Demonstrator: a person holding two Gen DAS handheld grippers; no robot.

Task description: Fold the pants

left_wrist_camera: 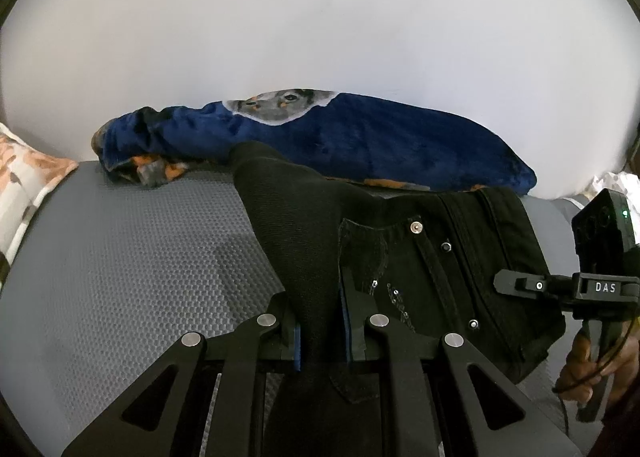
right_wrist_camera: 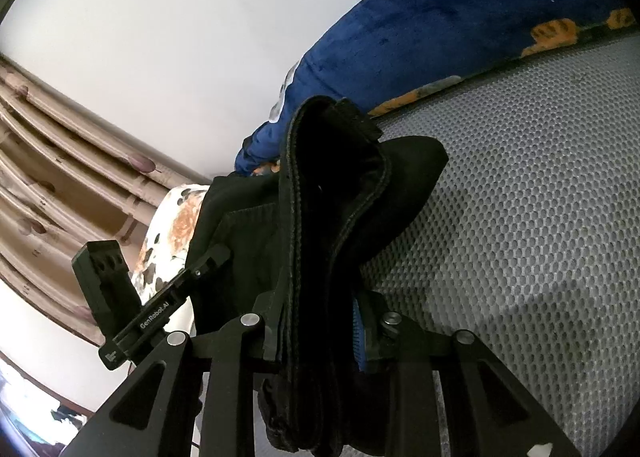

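Black pants (left_wrist_camera: 440,257) with metal rivets and a button lie bunched on a grey mesh mattress (left_wrist_camera: 140,257). My left gripper (left_wrist_camera: 320,321) is shut on a raised fold of the pants' fabric between its blue pads. In the right wrist view my right gripper (right_wrist_camera: 316,329) is shut on a thick stack of waistband layers of the pants (right_wrist_camera: 340,197), which rise ahead of it. The right gripper (left_wrist_camera: 516,285) also shows at the pants' right edge, held by a person's hand (left_wrist_camera: 588,369). The left gripper (right_wrist_camera: 216,257) reaches the pants from the left.
A dark blue plush blanket (left_wrist_camera: 360,137) with a dog print lies along the wall behind the pants. A floral pillow (left_wrist_camera: 24,185) sits at the mattress's left end, another floral cushion (right_wrist_camera: 172,233) beside a patterned curtain (right_wrist_camera: 60,177). Bare mattress (right_wrist_camera: 520,217) spreads to the right.
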